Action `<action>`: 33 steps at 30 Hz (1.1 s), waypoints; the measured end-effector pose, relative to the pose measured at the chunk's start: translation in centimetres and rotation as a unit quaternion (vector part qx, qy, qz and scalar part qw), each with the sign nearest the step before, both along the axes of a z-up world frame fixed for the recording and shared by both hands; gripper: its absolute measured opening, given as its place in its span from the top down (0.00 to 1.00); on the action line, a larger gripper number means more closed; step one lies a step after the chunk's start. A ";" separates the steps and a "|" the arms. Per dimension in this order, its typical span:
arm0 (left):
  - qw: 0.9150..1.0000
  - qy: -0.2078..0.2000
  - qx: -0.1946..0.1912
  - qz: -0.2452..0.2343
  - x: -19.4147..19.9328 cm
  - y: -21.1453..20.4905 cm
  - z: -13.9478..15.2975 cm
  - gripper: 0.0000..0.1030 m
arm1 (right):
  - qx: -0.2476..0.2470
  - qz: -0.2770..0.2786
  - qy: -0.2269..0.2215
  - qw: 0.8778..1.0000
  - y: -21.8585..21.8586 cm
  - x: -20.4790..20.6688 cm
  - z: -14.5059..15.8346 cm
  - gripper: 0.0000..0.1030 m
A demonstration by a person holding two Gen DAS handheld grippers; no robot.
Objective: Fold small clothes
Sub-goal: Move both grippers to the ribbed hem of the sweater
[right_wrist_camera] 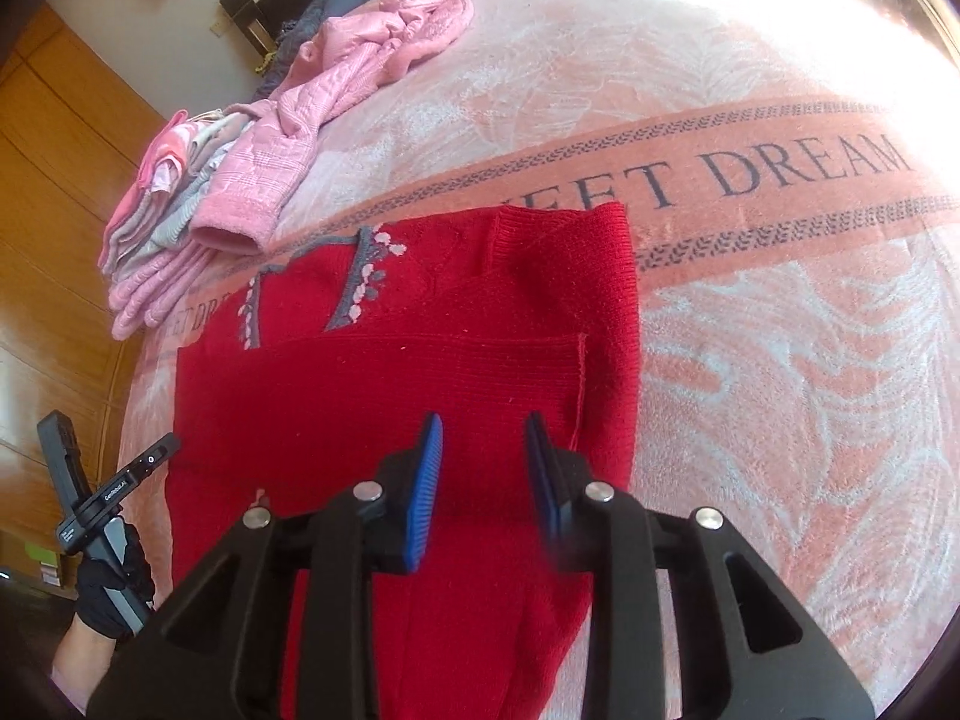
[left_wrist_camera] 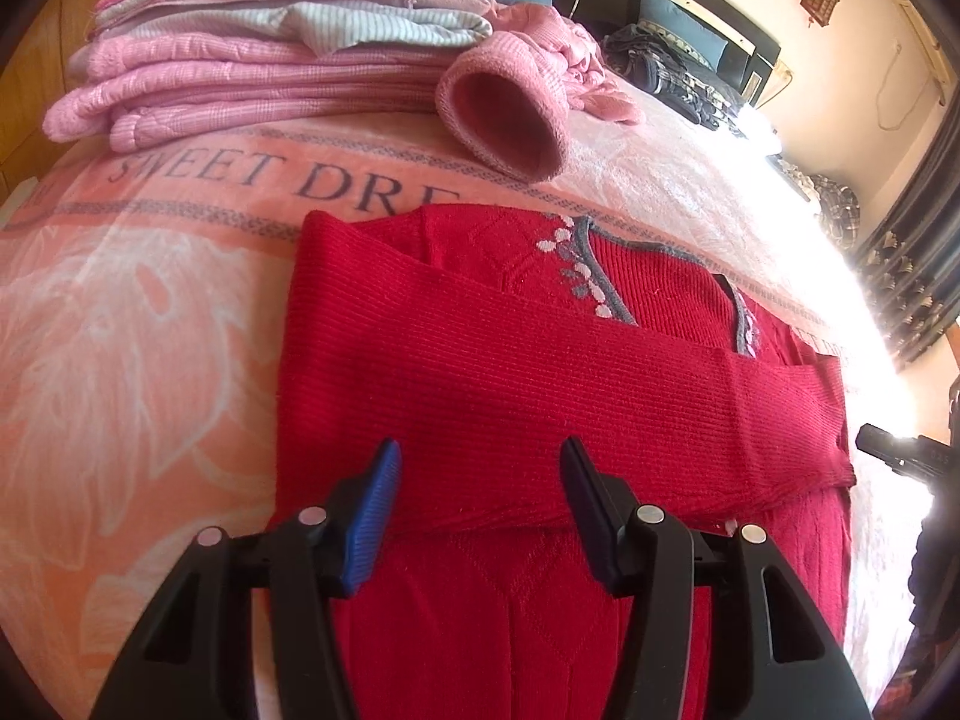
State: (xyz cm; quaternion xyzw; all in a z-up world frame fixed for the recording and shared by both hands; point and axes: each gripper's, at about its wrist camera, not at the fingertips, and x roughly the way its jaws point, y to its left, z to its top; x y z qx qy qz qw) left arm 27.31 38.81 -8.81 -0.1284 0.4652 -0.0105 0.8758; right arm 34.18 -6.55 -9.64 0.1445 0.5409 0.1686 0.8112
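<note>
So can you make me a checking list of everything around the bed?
Surface: pink blanket printed SWEET DREAM covers the bed.
Job's things: red sweater lies flat, sleeves folded across the body; folded pink stack sits beyond it.
Clutter: crumpled pink jacket, its cuff toward the sweater; dark clothes near the headboard.
Grippers: left gripper open above the sweater; right gripper open above the sweater.
Cables: thin cord hanging on the wall.
Surroundings: wooden wardrobe, curtain.

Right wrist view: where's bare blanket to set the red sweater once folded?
Free: the blanket right of the red sweater, below the "DREAM" band. Crowded: the folded pink pile and the loose pink garment at upper left.
</note>
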 end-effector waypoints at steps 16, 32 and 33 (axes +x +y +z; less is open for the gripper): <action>0.977 0.196 -0.070 -0.049 -24.7 2.9 -0.2 0.45 | 0.015 0.088 0.110 0.990 -0.5 -23.7 4.9 0.54; 0.978 0.200 0.001 -0.051 -29.3 0.5 -3.1 0.45 | -0.032 0.109 0.182 0.977 -0.8 -31.0 -1.4 0.53; 0.979 0.195 0.005 -0.050 -29.3 0.5 -2.9 0.45 | -0.025 0.108 0.185 0.976 -1.1 -30.9 -1.7 0.52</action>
